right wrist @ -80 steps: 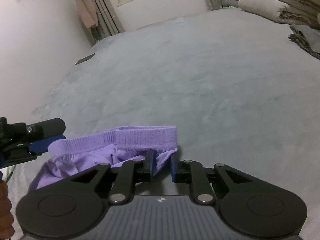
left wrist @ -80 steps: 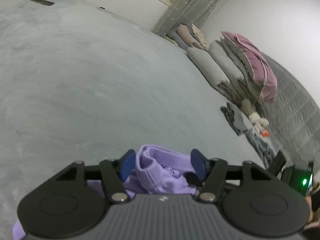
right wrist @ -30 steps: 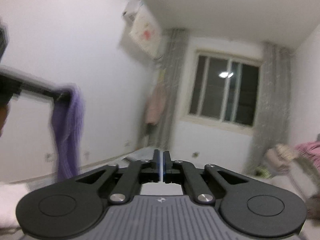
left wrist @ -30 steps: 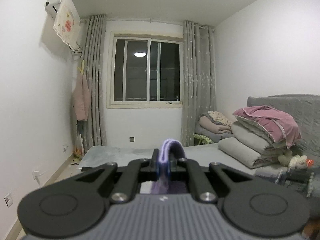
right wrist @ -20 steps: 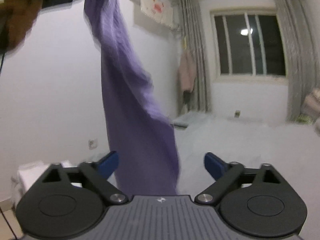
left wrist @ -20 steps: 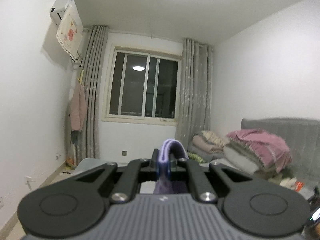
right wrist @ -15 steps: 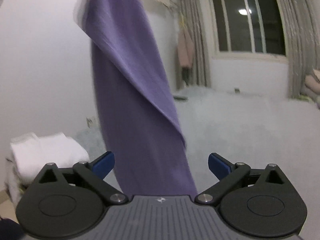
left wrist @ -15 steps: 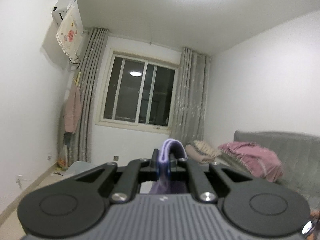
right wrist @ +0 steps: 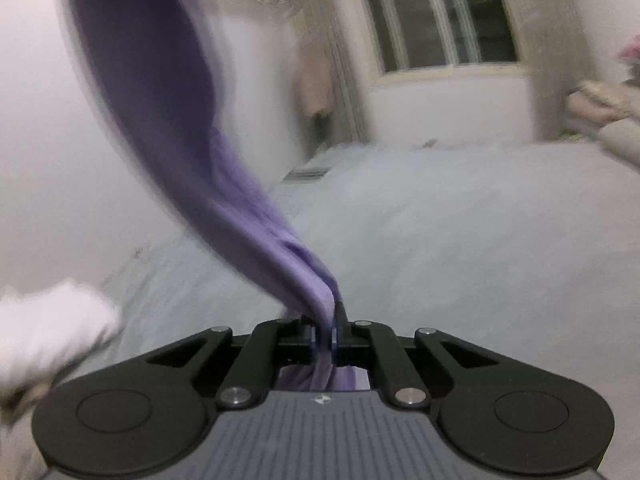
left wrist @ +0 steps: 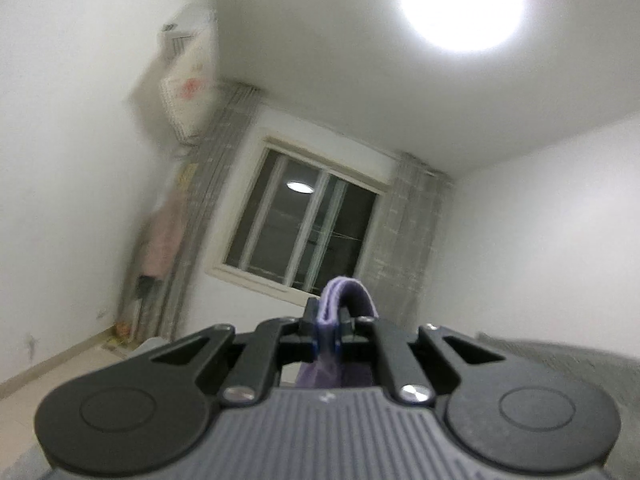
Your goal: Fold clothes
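- Two claws, both clamped on one purple garment (right wrist: 188, 128). My left gripper (left wrist: 328, 330) pinches a loop of its band, which arches just ahead of the tips.
- My right gripper (right wrist: 326, 334) has its jaws closed on a lower part of the cloth, fabric bunched between them; from there the garment rises up and to the left of the claw, out of frame.
- Step, as I judge it: garment lifted and hanging between the two grips, being stretched out before it's laid down. No fold made yet.
- Next move likely needs both grips pulled apart to flatten the cloth, then lowered onto the grey bed (right wrist: 460, 220) ahead of the right claw.
- Bed surface looks soft and plush, mostly bare ahead of the claw.
- Room: window (left wrist: 304, 232) with grey curtains straight ahead of the left claw, ceiling light (left wrist: 460, 4) above right, white cloth pile (right wrist: 48, 332) low left of the right claw.
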A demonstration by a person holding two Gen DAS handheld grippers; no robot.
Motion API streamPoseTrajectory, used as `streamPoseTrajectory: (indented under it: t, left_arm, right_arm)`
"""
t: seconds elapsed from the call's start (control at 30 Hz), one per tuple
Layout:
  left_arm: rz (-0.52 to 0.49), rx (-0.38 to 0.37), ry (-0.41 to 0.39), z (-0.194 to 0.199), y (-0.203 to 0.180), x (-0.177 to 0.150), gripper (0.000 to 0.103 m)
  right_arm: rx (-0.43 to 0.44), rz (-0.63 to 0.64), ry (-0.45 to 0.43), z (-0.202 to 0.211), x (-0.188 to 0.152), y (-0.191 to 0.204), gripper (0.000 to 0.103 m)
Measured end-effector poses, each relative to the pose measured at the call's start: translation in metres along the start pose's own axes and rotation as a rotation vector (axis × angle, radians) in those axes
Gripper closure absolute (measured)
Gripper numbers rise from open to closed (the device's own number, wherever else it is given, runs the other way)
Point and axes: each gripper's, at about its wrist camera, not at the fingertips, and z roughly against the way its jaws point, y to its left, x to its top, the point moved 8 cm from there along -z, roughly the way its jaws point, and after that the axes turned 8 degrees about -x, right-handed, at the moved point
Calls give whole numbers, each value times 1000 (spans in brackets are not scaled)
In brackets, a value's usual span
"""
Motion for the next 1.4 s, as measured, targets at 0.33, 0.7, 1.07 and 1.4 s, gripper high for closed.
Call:
streamPoseTrajectory:
  t: [0.33, 0.7, 1.07, 1.4]
  left_arm:
    - [360, 160, 128, -32, 175, -102, 97]
    - [641, 502, 567, -39, 355, -394, 96]
    - [496, 504, 438, -39, 376, -348, 72]
    - [394, 373, 653, -13, 293, -385, 47]
  right_arm:
    - [-183, 116, -186, 48, 155, -57, 97]
    - [-331, 158, 338, -76, -5, -98, 91]
    - [-312, 14, 208, -52, -13, -107, 91]
    - [-313, -10, 203, -36, -19, -103, 91]
